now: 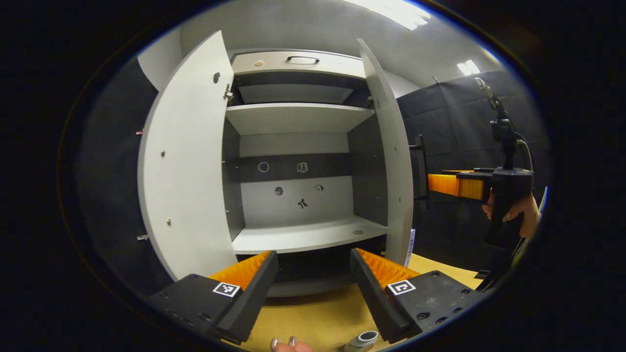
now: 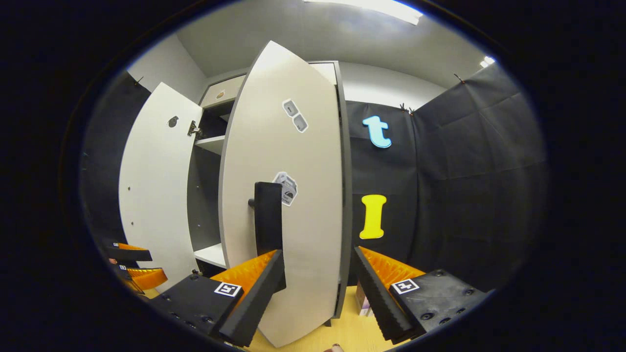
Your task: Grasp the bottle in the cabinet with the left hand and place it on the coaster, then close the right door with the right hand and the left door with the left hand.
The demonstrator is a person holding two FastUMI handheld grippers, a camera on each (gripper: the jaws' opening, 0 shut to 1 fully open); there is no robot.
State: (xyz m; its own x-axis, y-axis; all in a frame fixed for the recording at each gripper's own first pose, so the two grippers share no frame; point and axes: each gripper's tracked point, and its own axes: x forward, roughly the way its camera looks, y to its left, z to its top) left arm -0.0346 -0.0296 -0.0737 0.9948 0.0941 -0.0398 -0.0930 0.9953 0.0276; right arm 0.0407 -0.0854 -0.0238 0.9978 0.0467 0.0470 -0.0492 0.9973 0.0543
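Right gripper (image 2: 315,266) hung released by right door (image 2: 283,195) handle (image 2: 268,217), lined up to push; left gripper (image 1: 313,266) released, facing cabinet (image 1: 298,146).

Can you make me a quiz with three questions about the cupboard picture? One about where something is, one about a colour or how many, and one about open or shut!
1. Where is the right gripper?
A. inside the cabinet
B. in front of the right door's outer face
C. under the table

2. How many cabinet doors are there?
A. one
B. two
C. four

3. How does the left door stand?
A. wide open
B. fully closed
C. taken off

Answers: 1 B, the right door and its dark handle stand just ahead of it. 2 B, one door on each side of the shelves. 3 A, its inner face shows, swung out.
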